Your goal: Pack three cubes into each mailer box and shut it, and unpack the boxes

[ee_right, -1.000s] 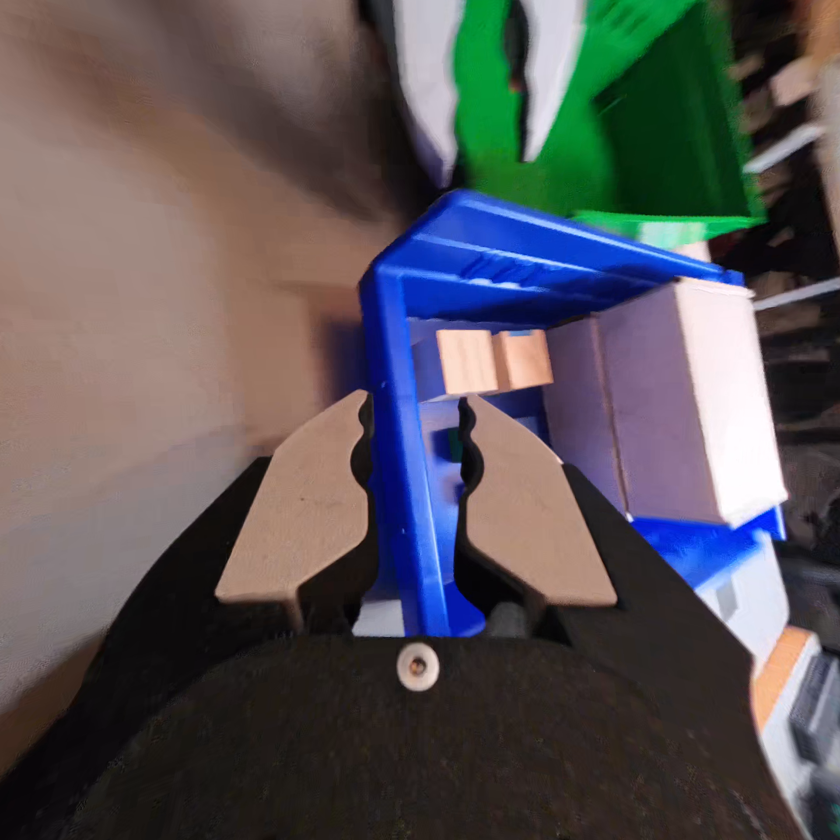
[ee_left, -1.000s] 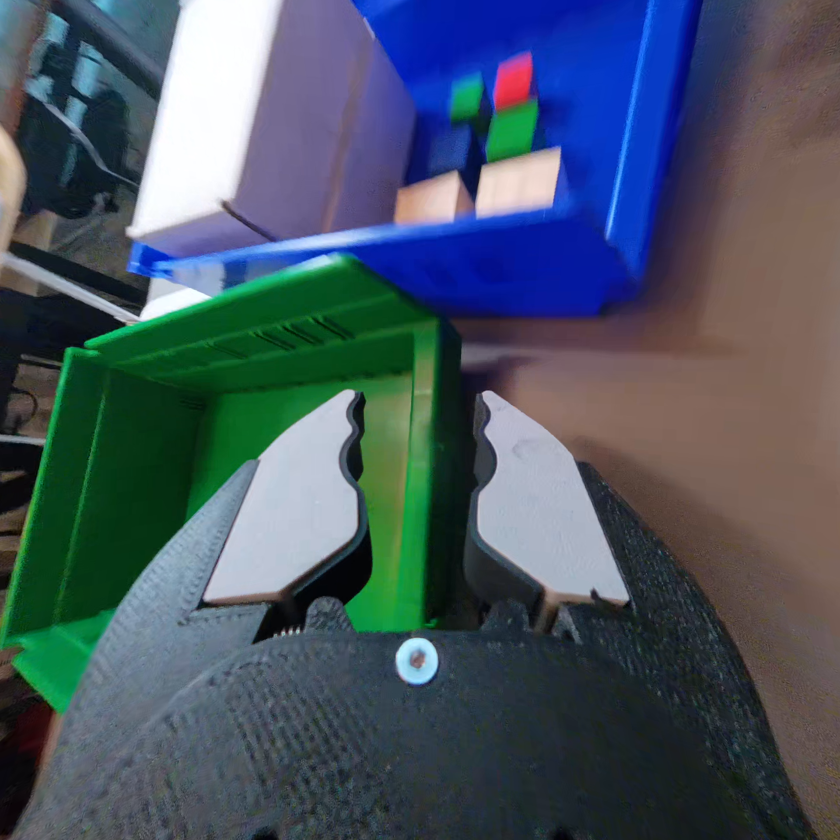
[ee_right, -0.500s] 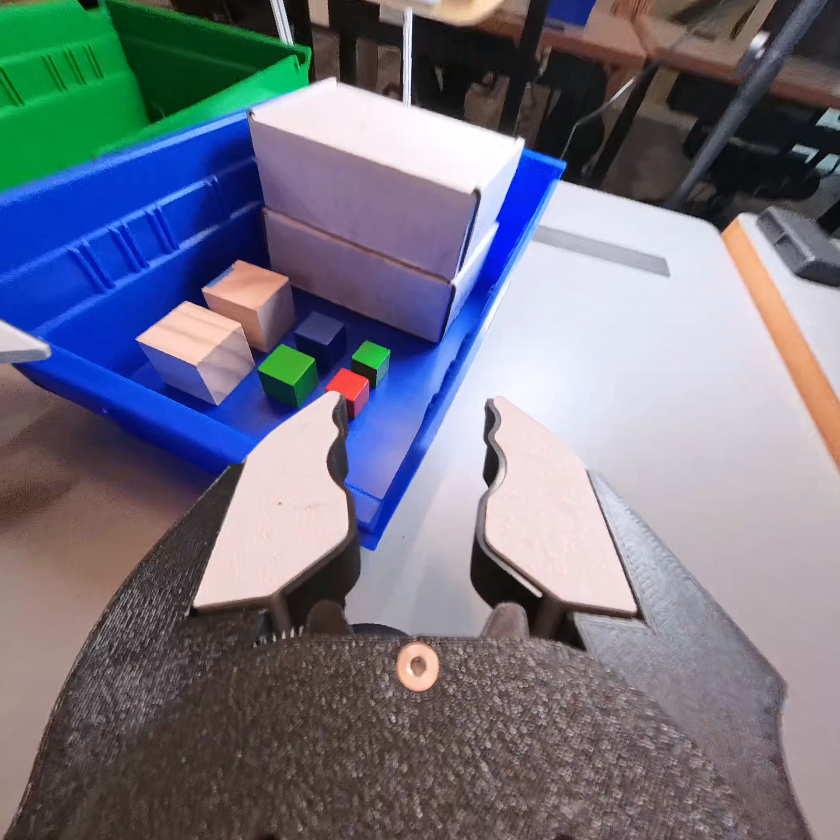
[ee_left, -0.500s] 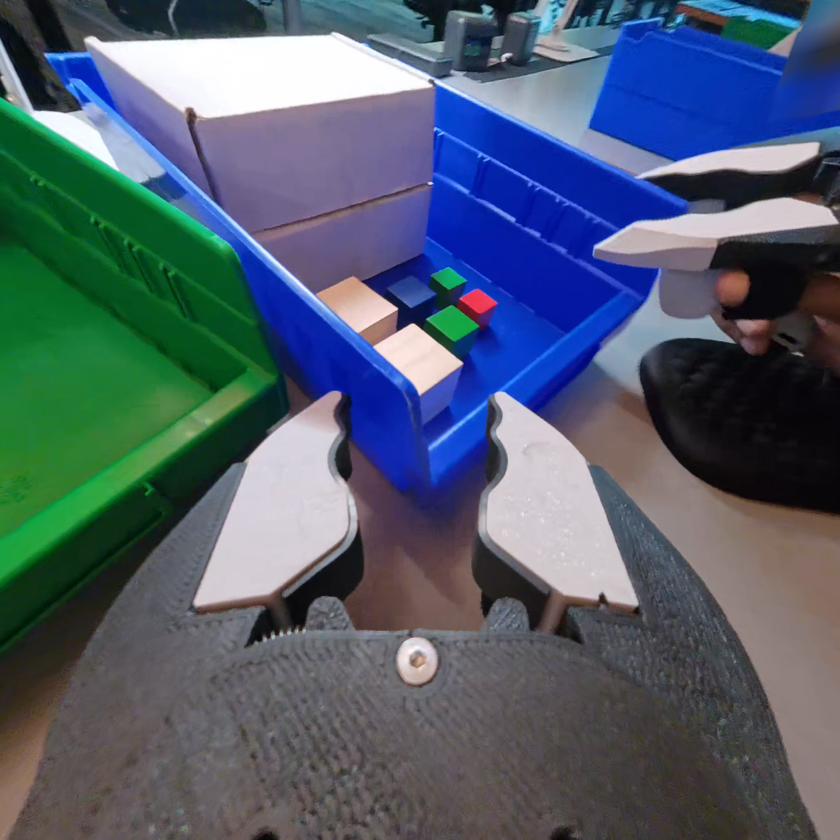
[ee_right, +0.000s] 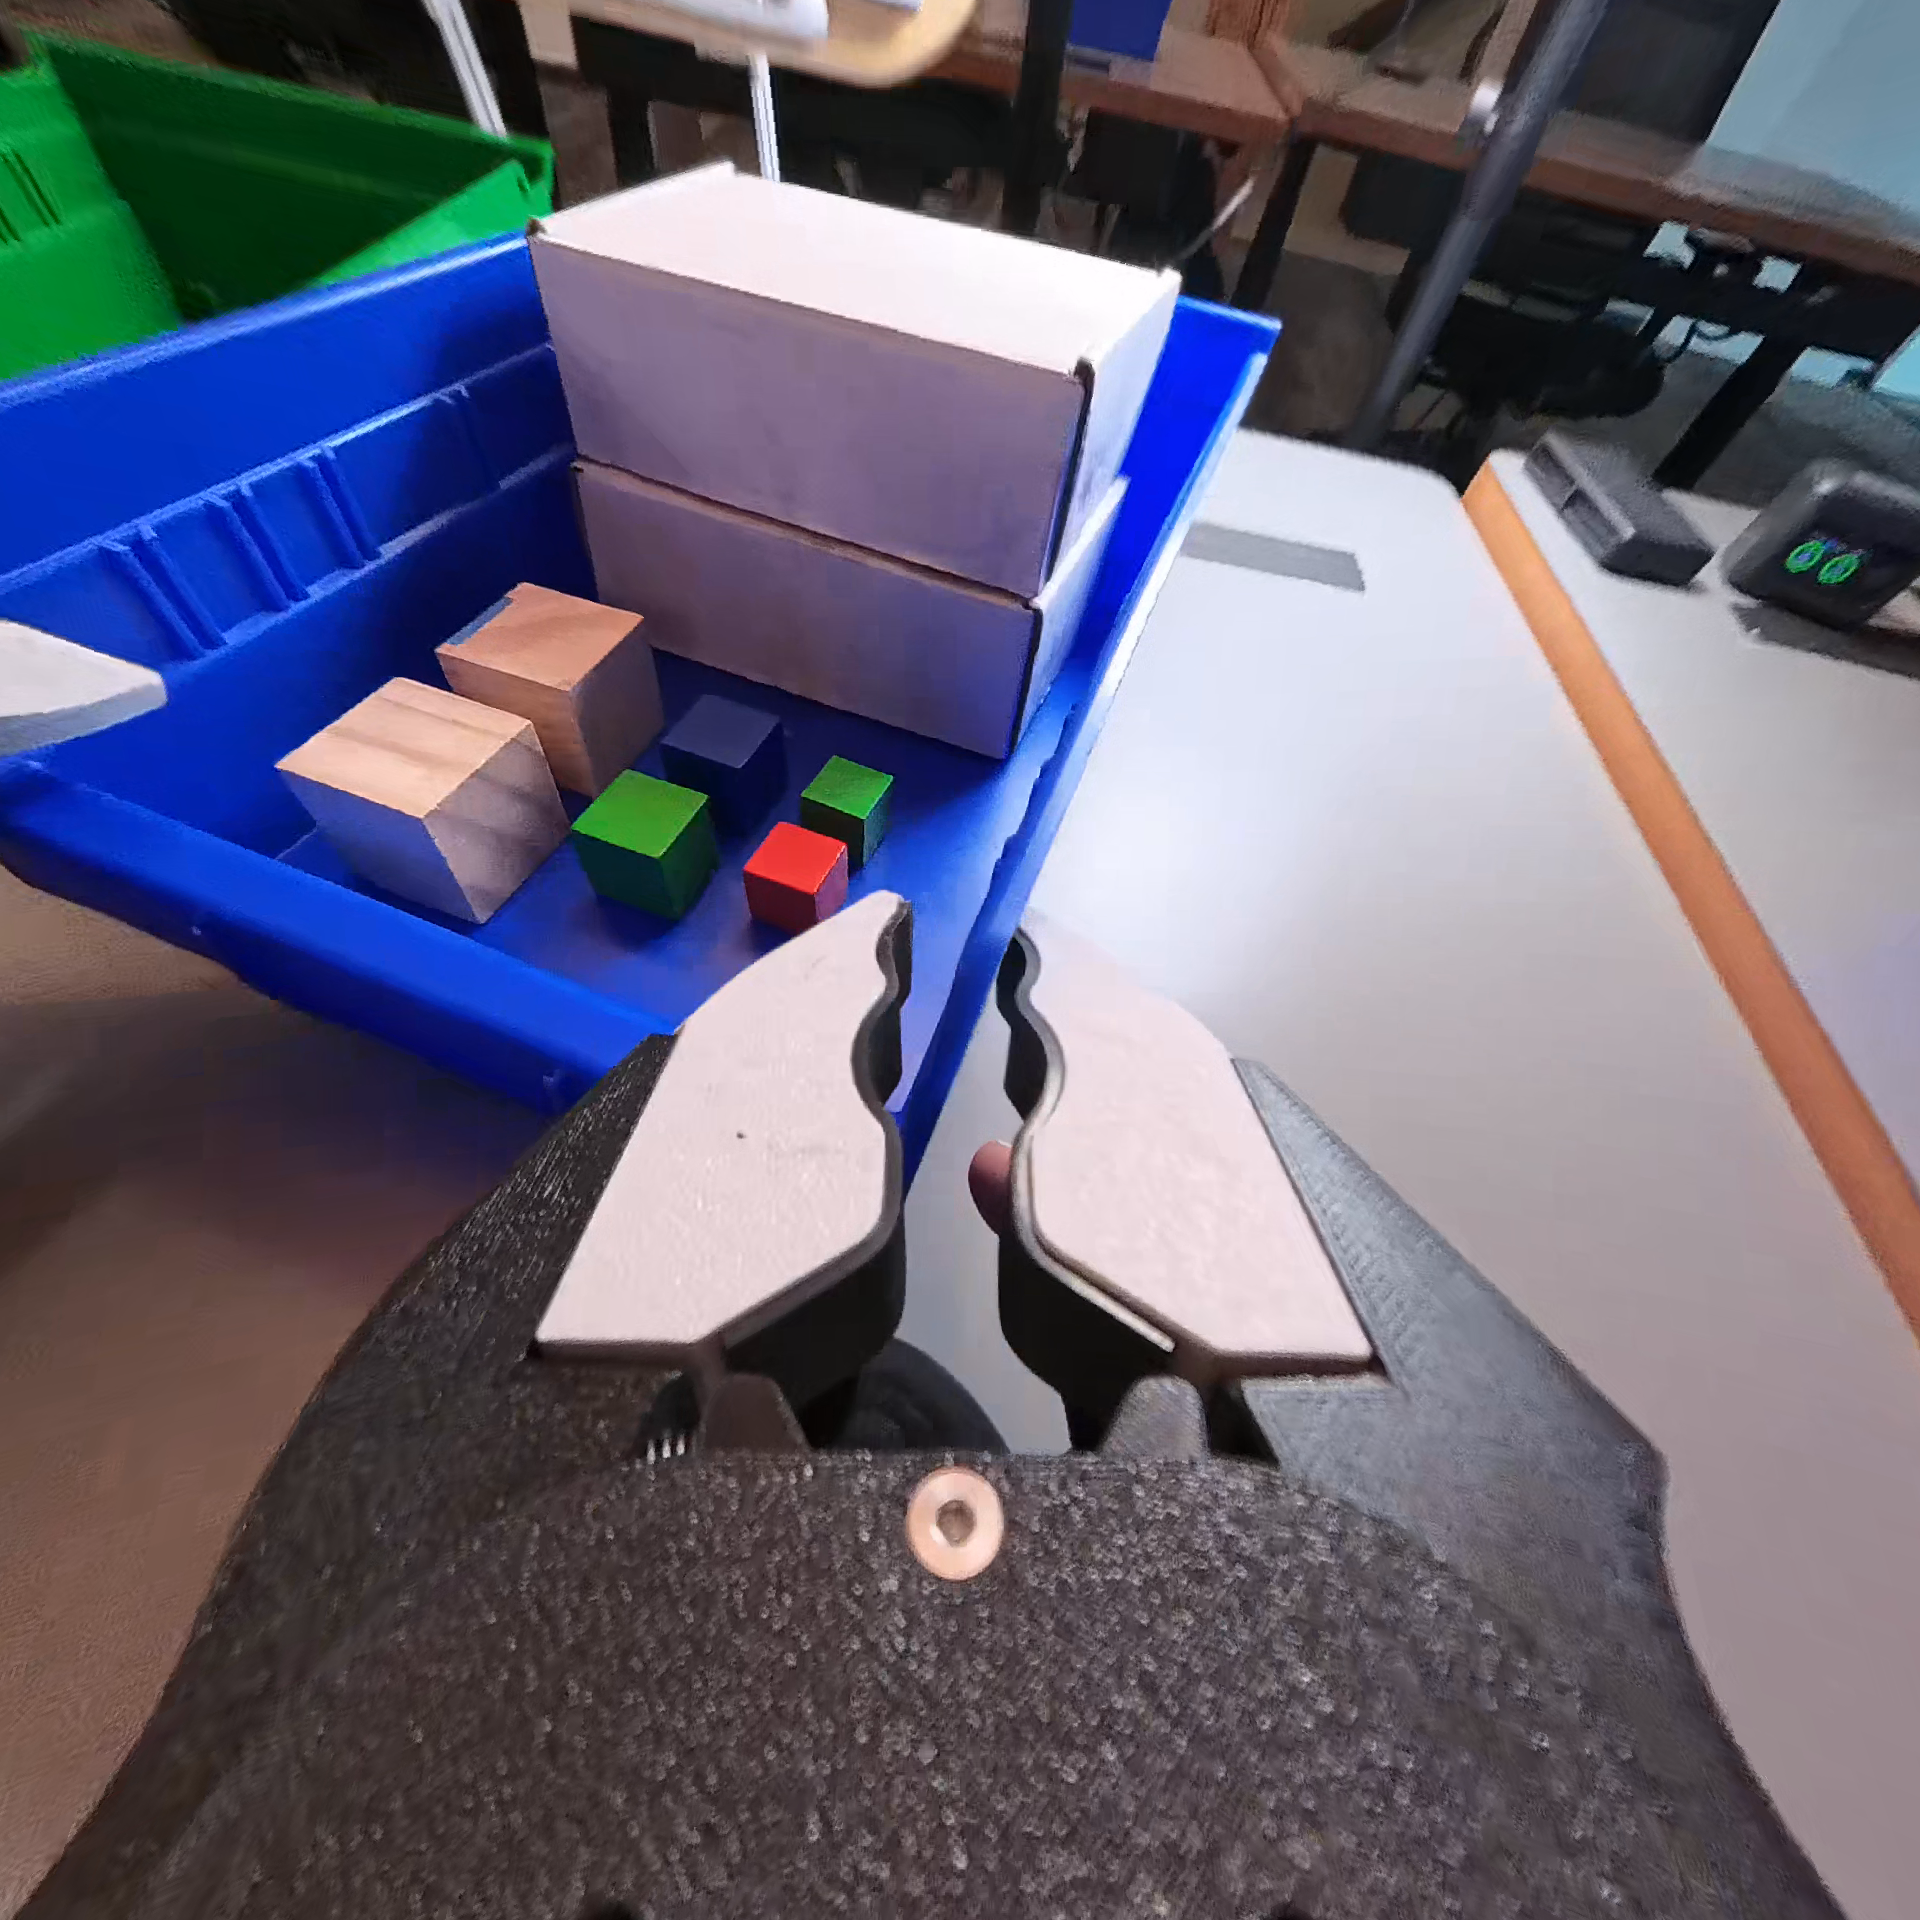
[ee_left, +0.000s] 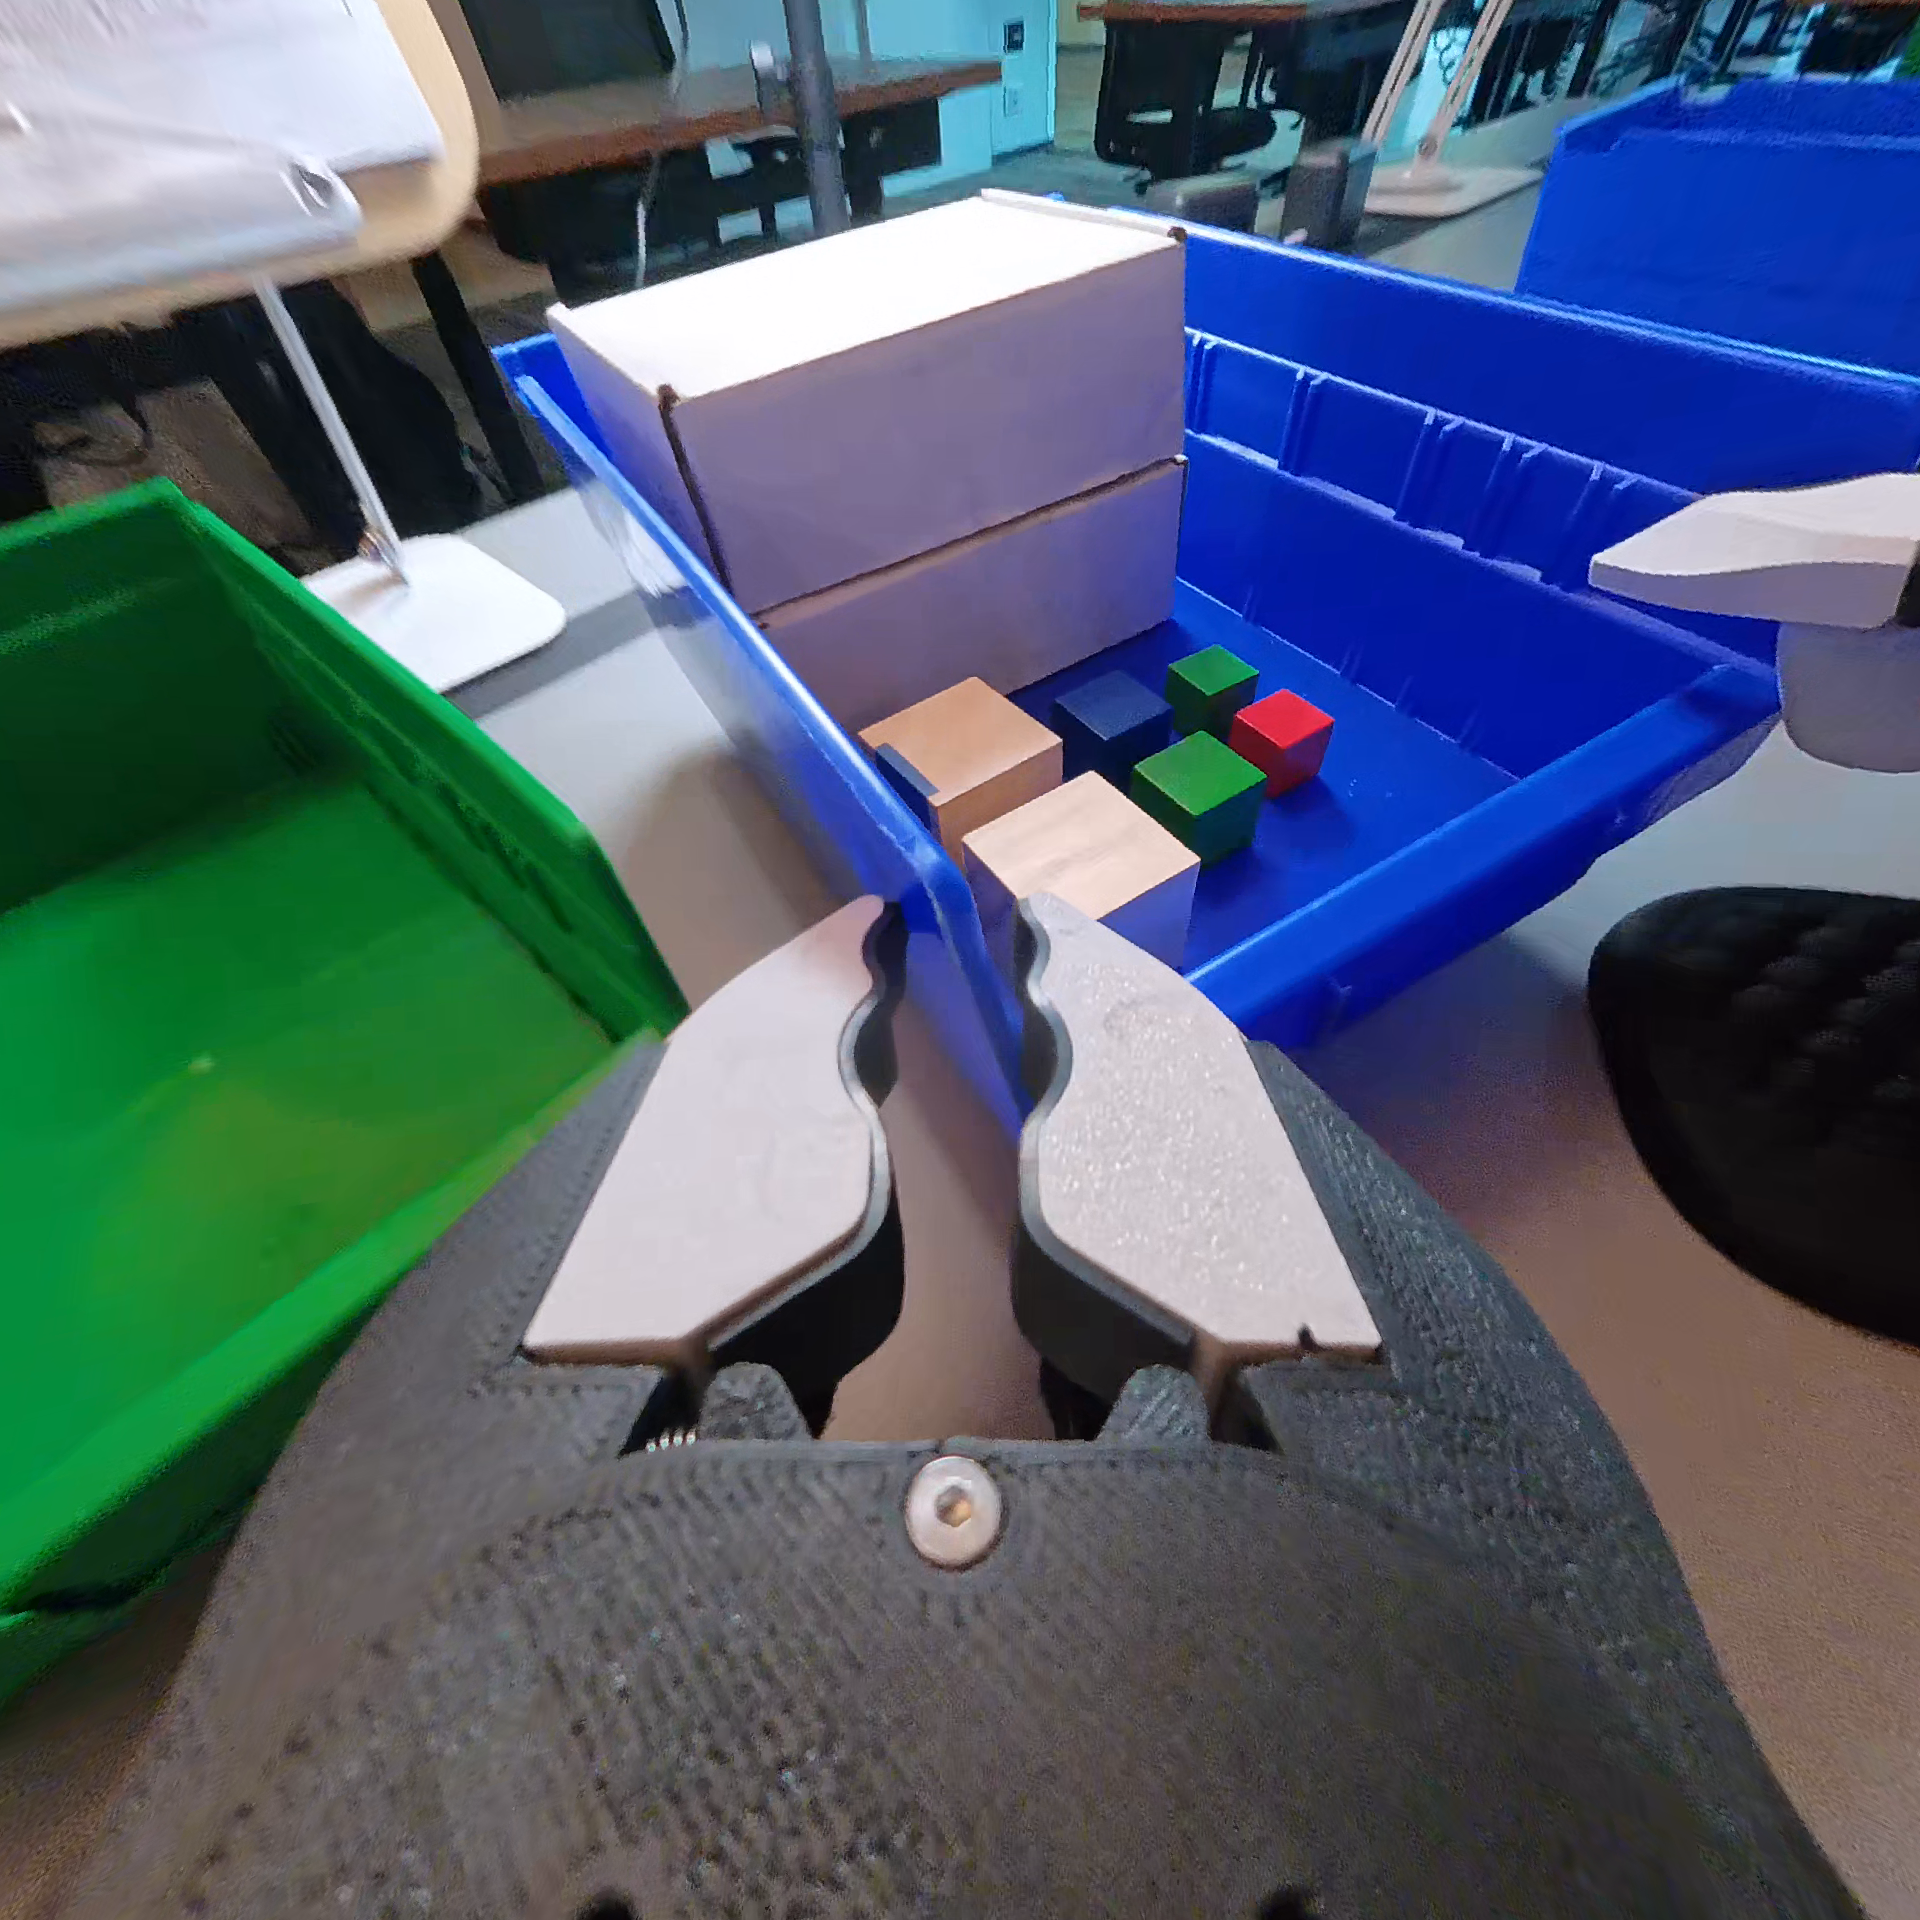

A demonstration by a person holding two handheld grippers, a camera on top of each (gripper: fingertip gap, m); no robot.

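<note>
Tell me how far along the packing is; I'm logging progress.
Done: nothing visible. Both white mailer boxes sit stacked and closed in the blue bin, with six cubes loose beside them, including a red cube. In hand: nothing; the left gripper and right gripper are empty. Left: all packing and closing.

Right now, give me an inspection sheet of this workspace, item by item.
Surface: pale grey table, bare to the right of the bin.
Job's things: two closed white mailer boxes stacked at the far end of the blue bin; six loose cubes on its floor: two wooden cubes, two green cubes, one red cube, one dark blue cube.
Clutter: empty green bin left of the blue one.
Grippers: left gripper and right gripper each straddle a near corner wall of the blue bin; whether they pinch it, cannot tell.
Cables: nothing seen.
Surroundings: desks, a white lamp base.
</note>
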